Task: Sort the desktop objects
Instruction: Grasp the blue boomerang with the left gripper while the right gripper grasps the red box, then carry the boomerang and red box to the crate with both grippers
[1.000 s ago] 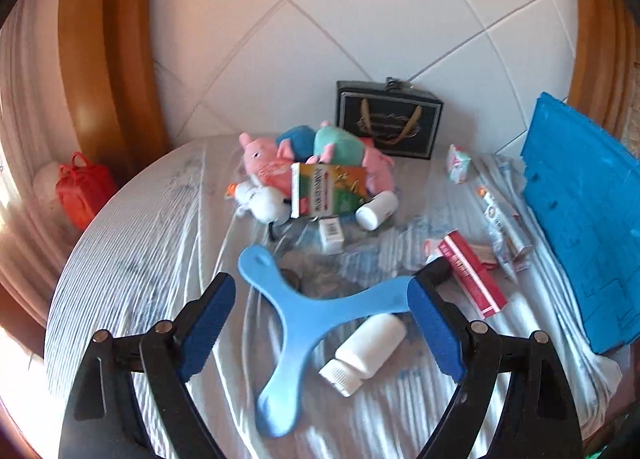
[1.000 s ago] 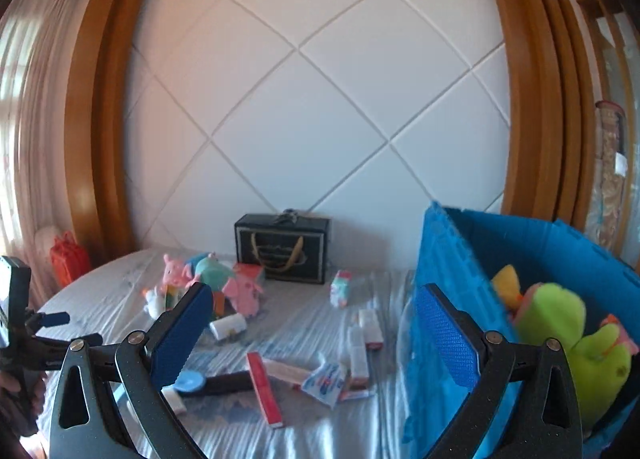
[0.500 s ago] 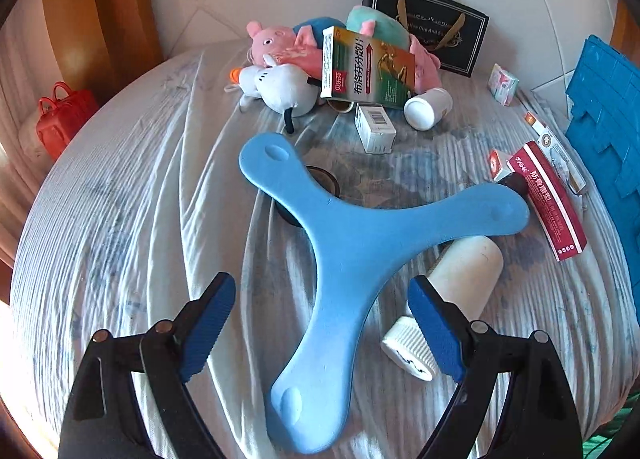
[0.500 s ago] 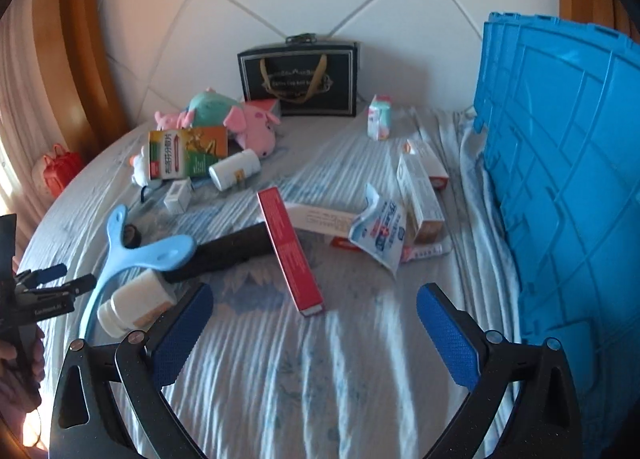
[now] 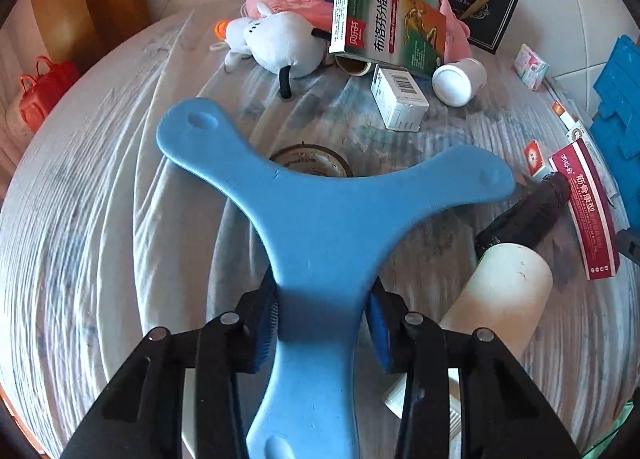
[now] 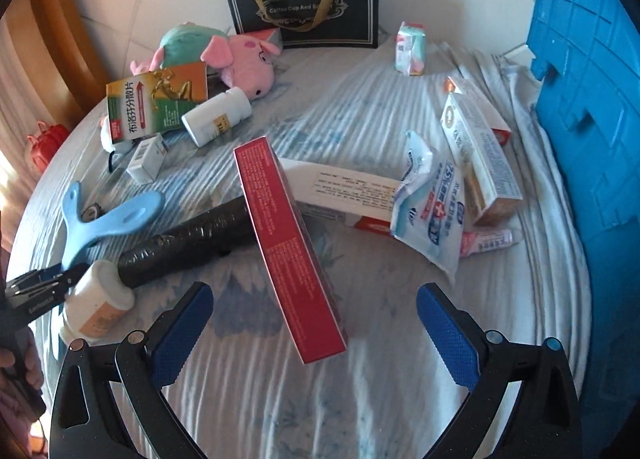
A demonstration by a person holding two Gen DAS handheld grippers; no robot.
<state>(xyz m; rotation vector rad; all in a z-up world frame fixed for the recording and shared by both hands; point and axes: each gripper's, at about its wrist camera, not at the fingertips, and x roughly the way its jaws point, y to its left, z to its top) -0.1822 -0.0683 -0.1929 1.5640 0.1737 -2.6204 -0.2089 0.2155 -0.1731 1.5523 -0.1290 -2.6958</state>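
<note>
My left gripper (image 5: pixel 324 323) is shut on the near arm of a blue three-armed boomerang (image 5: pixel 320 211), which lies on the cloth-covered table; it also shows in the right wrist view (image 6: pixel 108 215). My right gripper (image 6: pixel 312 323) is open and empty, just above a long red box (image 6: pixel 288 247) that lies between its fingers and ahead. A white pill bottle (image 5: pixel 500 291) and a black wrapped cylinder (image 6: pixel 188 239) lie next to the boomerang.
A blue crate (image 6: pixel 592 139) stands at the right. Plush toys (image 5: pixel 280 39), a green-orange medicine box (image 5: pixel 388 23), a white bottle (image 6: pixel 218 121), small boxes, a toothpaste box (image 6: pixel 480 155) and a black gift bag (image 6: pixel 308 3) crowd the table's far side. A tape roll (image 5: pixel 312 159) lies under the boomerang.
My left gripper moved down and forward and closed on the boomerang's near arm. My right gripper dropped toward the table, closer to the red box.
</note>
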